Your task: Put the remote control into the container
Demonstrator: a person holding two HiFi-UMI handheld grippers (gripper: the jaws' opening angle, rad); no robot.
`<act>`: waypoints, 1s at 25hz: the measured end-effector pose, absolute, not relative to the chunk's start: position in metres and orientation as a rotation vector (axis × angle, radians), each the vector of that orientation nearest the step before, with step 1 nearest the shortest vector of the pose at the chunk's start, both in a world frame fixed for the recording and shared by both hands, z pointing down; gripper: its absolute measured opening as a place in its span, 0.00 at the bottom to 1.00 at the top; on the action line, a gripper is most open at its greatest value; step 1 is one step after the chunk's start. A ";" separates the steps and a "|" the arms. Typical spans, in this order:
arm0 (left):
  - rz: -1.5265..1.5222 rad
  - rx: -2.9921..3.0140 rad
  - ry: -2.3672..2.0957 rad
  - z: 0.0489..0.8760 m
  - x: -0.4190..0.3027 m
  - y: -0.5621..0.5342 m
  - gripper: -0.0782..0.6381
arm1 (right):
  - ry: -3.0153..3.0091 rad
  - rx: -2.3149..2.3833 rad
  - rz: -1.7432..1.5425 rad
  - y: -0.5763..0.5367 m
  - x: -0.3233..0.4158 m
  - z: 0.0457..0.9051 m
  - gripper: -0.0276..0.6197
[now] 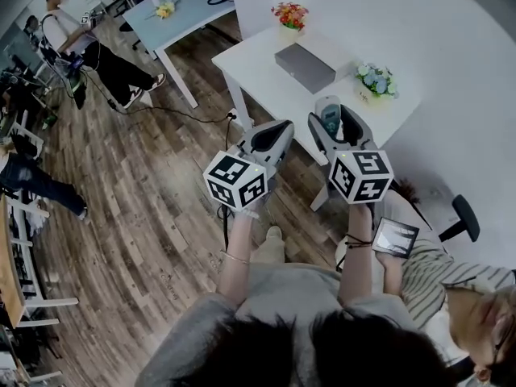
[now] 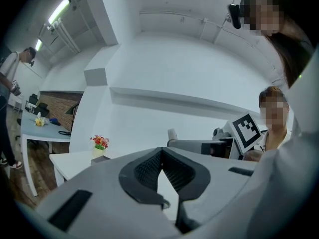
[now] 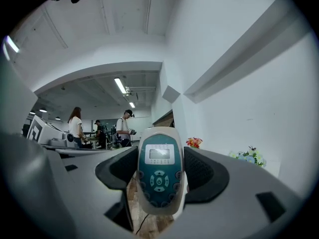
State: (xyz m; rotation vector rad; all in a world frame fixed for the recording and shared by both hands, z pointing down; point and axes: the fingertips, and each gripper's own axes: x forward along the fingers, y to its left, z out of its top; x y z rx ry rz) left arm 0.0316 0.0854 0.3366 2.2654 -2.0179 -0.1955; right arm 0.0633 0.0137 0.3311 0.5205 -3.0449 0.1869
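Right hand-held gripper (image 1: 337, 118) pinching upright white-and-teal button remote control (image 3: 158, 173), raised near white bench (image 1: 258, 55), flat grey rectangular container (image 1: 305, 67) on bench at eleven o'clock of it, left hand-held gripper (image 2: 160, 158) at nine o'clock, jaws pressed together, empty
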 end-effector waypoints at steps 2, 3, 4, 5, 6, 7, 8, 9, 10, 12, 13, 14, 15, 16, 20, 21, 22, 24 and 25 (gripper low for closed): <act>-0.194 2.288 -1.998 0.333 0.019 0.072 0.11 | -3.039 0.545 0.181 0.001 0.052 0.330 0.48; -0.193 2.300 -1.987 0.332 0.013 0.066 0.11 | -3.034 0.557 0.177 -0.004 0.047 0.330 0.48; -0.192 2.309 -1.976 0.332 0.008 0.060 0.11 | -3.030 0.568 0.173 -0.010 0.041 0.331 0.48; -0.191 2.316 -1.967 0.333 0.001 0.054 0.11 | -3.026 0.577 0.170 -0.015 0.036 0.331 0.48; -0.191 2.319 -1.959 0.333 -0.006 0.049 0.11 | -3.023 0.584 0.167 -0.020 0.030 0.331 0.48; -0.192 2.322 -1.952 0.334 -0.012 0.044 0.11 | -3.021 0.591 0.165 -0.026 0.023 0.331 0.48; -0.193 2.324 -1.945 0.335 -0.019 0.038 0.11 | -3.018 0.598 0.163 -0.031 0.018 0.331 0.48; -0.194 2.328 -1.937 0.336 -0.025 0.033 0.11 | -3.015 0.604 0.161 -0.037 0.013 0.332 0.48; -0.195 2.332 -1.929 0.337 -0.030 0.028 0.11 | -3.012 0.611 0.159 -0.042 0.008 0.333 0.48; -0.194 2.345 -1.912 0.340 -0.040 0.018 0.11 | -3.005 0.627 0.157 -0.051 -0.001 0.336 0.48; -0.192 2.353 -1.903 0.341 -0.044 0.013 0.11 | -3.002 0.636 0.157 -0.055 -0.005 0.337 0.48; -0.190 2.362 -1.893 0.341 -0.049 0.007 0.11 | -2.999 0.646 0.157 -0.060 -0.009 0.339 0.48; -0.186 2.370 -1.883 0.342 -0.054 0.002 0.11 | -2.997 0.657 0.157 -0.065 -0.013 0.340 0.48; -0.181 2.378 -1.873 0.342 -0.058 -0.003 0.11 | -2.994 0.668 0.160 -0.069 -0.017 0.341 0.48; -0.172 2.397 -1.845 0.343 -0.076 -0.018 0.11 | -2.992 0.703 0.178 -0.085 -0.032 0.342 0.48; -0.170 2.399 -1.841 0.344 -0.080 -0.020 0.11 | -2.993 0.709 0.183 -0.087 -0.036 0.343 0.48; -0.167 2.401 -1.837 0.346 -0.083 -0.022 0.11 | -2.994 0.713 0.191 -0.088 -0.039 0.345 0.48; -0.160 2.405 -1.824 0.351 -0.088 -0.026 0.11 | -2.993 0.719 0.206 -0.090 -0.044 0.350 0.48; -0.156 2.410 -1.814 0.353 -0.089 -0.028 0.11 | -2.989 0.724 0.211 -0.091 -0.046 0.353 0.48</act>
